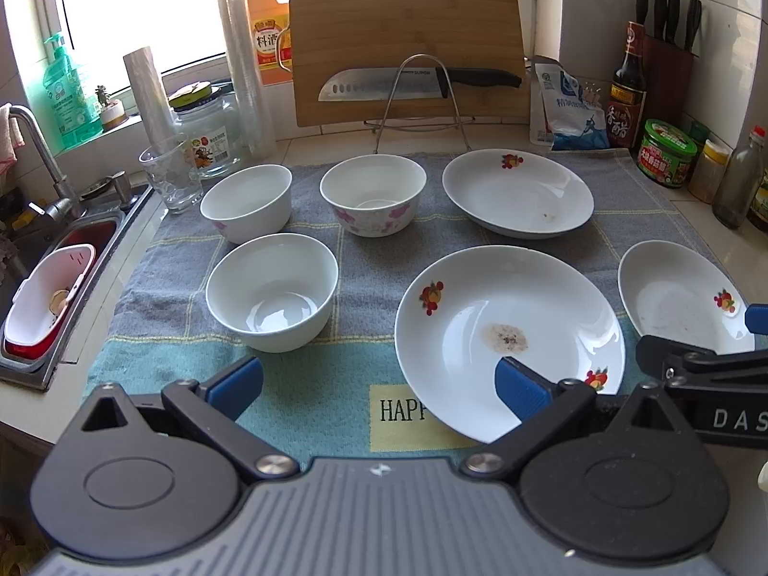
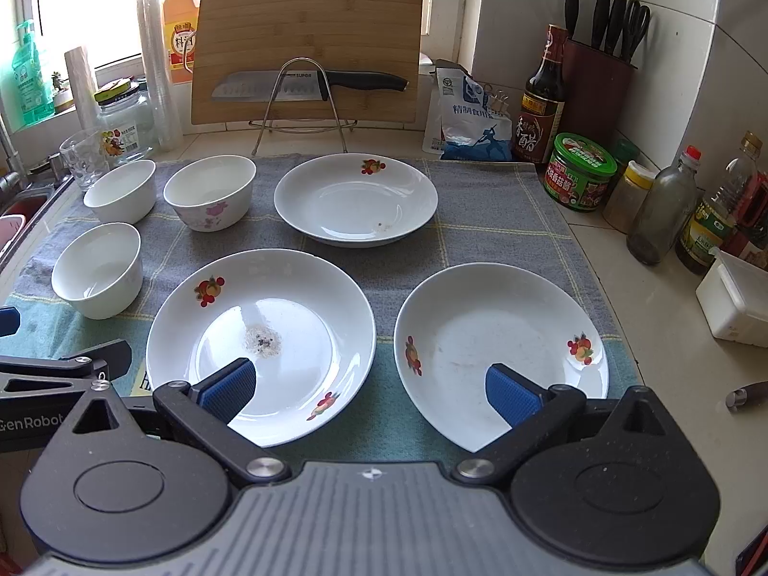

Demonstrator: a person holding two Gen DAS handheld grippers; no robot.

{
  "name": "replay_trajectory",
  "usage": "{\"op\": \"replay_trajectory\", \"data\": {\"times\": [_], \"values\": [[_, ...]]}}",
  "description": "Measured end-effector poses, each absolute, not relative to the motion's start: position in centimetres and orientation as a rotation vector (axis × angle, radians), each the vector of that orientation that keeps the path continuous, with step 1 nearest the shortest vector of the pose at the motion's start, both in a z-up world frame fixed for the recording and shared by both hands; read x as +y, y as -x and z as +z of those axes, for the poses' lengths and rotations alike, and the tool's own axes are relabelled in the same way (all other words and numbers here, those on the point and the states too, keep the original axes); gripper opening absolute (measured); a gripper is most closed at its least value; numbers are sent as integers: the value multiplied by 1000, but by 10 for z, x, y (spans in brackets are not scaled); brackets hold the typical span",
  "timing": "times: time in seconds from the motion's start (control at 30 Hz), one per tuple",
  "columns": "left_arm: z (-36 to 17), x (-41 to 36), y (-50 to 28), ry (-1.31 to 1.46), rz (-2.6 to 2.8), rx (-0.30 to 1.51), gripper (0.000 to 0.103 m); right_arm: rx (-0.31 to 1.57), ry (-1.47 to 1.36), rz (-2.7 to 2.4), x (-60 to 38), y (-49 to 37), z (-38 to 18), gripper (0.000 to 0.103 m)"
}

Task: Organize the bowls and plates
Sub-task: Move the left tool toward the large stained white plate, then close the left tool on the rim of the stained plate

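**Six pieces loose on towel, nothing stacked**

Three bowls left: rear-left bowl [image 1: 247,201], front bowl [image 1: 272,290], floral bowl [image 1: 373,193] behind and right of it. All upright, apart from each other, on the towel [image 1: 158,264]. Glass [image 1: 170,173] just beside rear-left bowl, sink [image 1: 62,259] further left.

Left gripper [image 1: 379,386] wide open, empty, low over towel's front edge; right pad [image 1: 521,391] over rim of middle plate [image 1: 509,331].

Three plates centre to right: middle plate soiled at centre, rear plate [image 2: 355,197] with small speck, right plate [image 2: 499,341] nearest counter edge.

Right gripper [image 2: 369,386] spread wide, empty, straddling gap between middle and right plates.

Risks, judged: glazed rims slipping from pads on a shallow pinch; a dragged plate bunching the towel and nudging bowls toward glass or sink; grippers close together, so clash likely if both reach middle plate; stacking the soiled plate smears residue.
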State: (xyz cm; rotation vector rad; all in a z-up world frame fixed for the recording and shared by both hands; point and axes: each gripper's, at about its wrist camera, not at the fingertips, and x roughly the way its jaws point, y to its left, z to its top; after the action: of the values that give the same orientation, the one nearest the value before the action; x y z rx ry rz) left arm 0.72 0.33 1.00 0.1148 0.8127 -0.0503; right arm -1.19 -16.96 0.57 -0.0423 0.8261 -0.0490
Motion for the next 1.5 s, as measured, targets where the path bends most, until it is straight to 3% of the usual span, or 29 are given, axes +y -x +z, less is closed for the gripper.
{"op": "replay_trajectory", "data": {"times": [1.1,1.5], "values": [[12,24,-56,-140,-433,710,102,709,61,-201,-170,23,12,103],[4,3,-82,-171,-569,744,102,834,29,-252,-231,51,-62,103]]}}
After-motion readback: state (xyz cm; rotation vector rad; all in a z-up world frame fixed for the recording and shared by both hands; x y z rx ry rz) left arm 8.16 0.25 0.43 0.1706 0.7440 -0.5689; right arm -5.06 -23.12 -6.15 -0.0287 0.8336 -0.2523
